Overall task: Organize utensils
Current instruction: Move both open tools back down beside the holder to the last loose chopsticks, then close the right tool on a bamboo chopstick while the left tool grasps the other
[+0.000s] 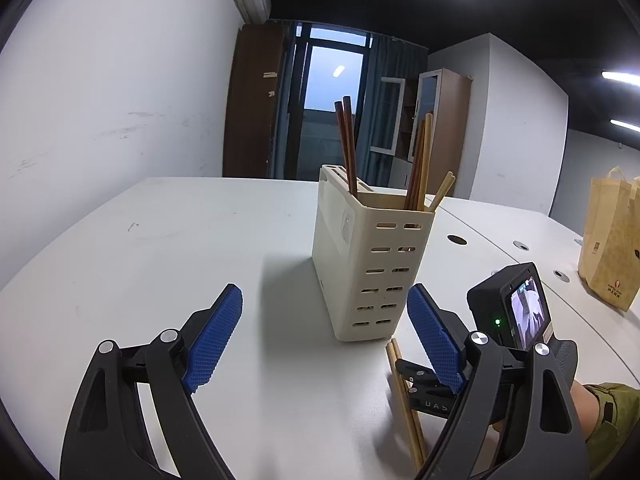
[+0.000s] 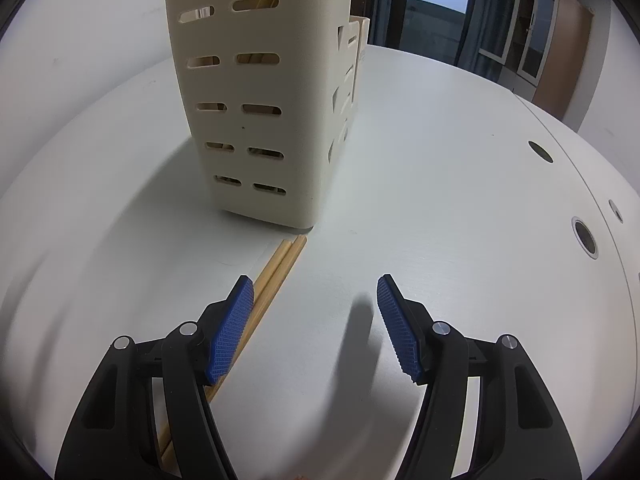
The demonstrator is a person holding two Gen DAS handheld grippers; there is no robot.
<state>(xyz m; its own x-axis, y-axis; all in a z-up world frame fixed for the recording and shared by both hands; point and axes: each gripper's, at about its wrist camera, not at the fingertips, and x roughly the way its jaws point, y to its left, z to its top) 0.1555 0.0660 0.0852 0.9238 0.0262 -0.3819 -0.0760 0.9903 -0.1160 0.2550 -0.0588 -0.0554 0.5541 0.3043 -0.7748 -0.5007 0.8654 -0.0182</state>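
Observation:
A cream slotted utensil holder [image 1: 368, 264] stands upright on the white table [image 1: 160, 264]. Dark brown chopsticks [image 1: 347, 144] stick out of its back compartment and light wooden ones [image 1: 424, 160] out of its front one. A pair of pale bamboo chopsticks [image 2: 276, 272] lies flat on the table, tips almost at the holder's [image 2: 256, 92] base. My left gripper [image 1: 326, 296] is open just short of the holder, holding nothing. My right gripper [image 2: 315, 280] is open low over the table. Its left finger [image 2: 232, 328] covers the lying pair, and nothing is between the pads.
A yellow paper bag [image 1: 612, 248] stands at the table's far right. Round cable holes [image 2: 585, 237] and a seam mark the table's right side. The right gripper's camera body [image 1: 508, 308] and a person's green sleeve [image 1: 612, 412] are close beside my left gripper. A white wall runs along the left.

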